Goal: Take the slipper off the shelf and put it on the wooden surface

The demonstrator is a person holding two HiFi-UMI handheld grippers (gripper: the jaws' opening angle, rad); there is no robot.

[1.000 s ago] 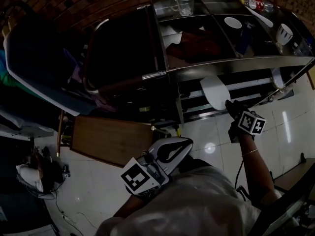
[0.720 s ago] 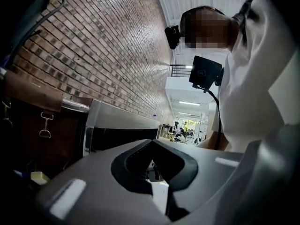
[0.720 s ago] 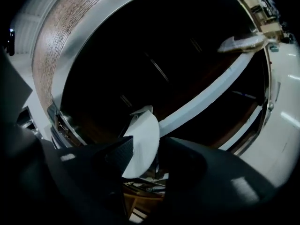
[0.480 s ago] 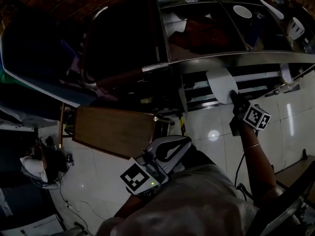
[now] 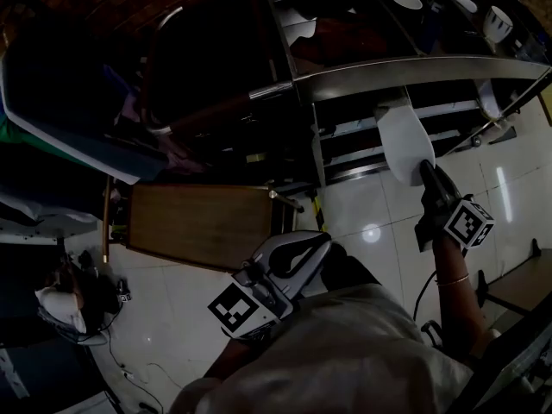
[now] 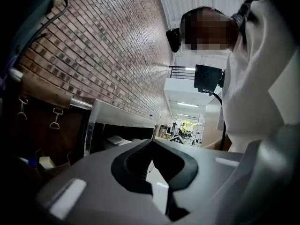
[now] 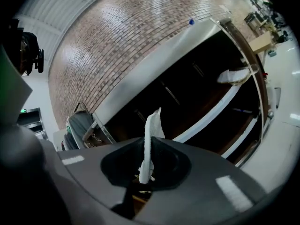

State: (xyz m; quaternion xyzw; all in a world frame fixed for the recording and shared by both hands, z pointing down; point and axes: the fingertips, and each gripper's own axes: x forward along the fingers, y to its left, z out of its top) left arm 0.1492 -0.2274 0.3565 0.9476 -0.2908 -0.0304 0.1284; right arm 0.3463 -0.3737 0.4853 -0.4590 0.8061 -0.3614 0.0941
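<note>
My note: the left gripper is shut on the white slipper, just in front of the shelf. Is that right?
Not quite: the right gripper is shut on the white slipper, just in front of the shelf. The right gripper view shows it pinched between the jaws; the left gripper holds nothing.

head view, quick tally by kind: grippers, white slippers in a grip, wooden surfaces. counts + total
grippers: 2, left gripper and right gripper
white slipper: 1, clamped in the right gripper
wooden surface: 1
total: 4
</note>
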